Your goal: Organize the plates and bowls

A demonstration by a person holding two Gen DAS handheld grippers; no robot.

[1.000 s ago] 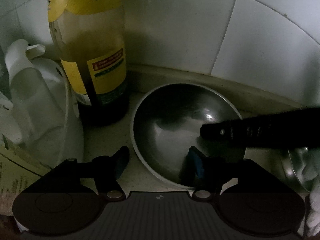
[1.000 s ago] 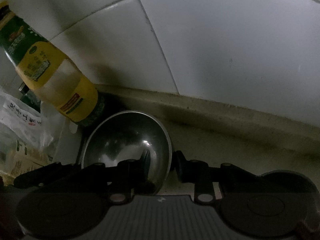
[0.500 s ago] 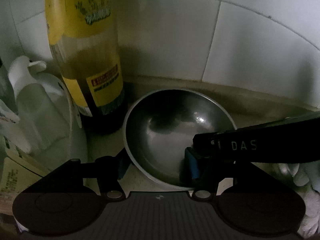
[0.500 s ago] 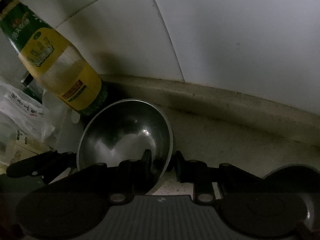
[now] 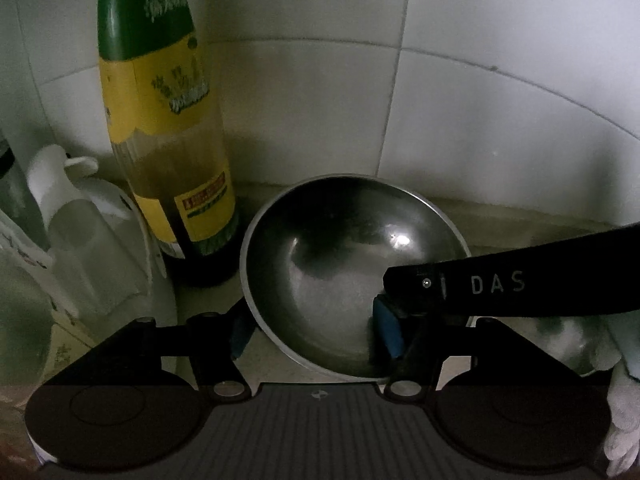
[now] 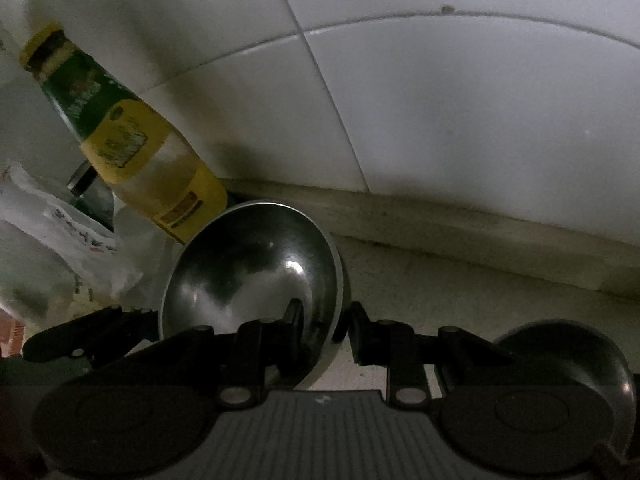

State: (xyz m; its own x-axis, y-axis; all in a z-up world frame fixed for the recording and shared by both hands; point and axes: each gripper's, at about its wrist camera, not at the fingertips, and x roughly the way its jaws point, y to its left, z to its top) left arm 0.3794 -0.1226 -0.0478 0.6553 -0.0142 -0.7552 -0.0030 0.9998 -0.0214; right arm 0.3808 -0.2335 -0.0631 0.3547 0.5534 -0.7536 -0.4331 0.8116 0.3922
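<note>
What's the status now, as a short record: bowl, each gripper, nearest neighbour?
bowl: steel, empty
right gripper: shut on bowl rim, one finger inside, one outside
left gripper: fingers straddle the near rim, have just been opening
bottle: upright, close on the bowl's left in the left wrist view; contact unclear
</note>
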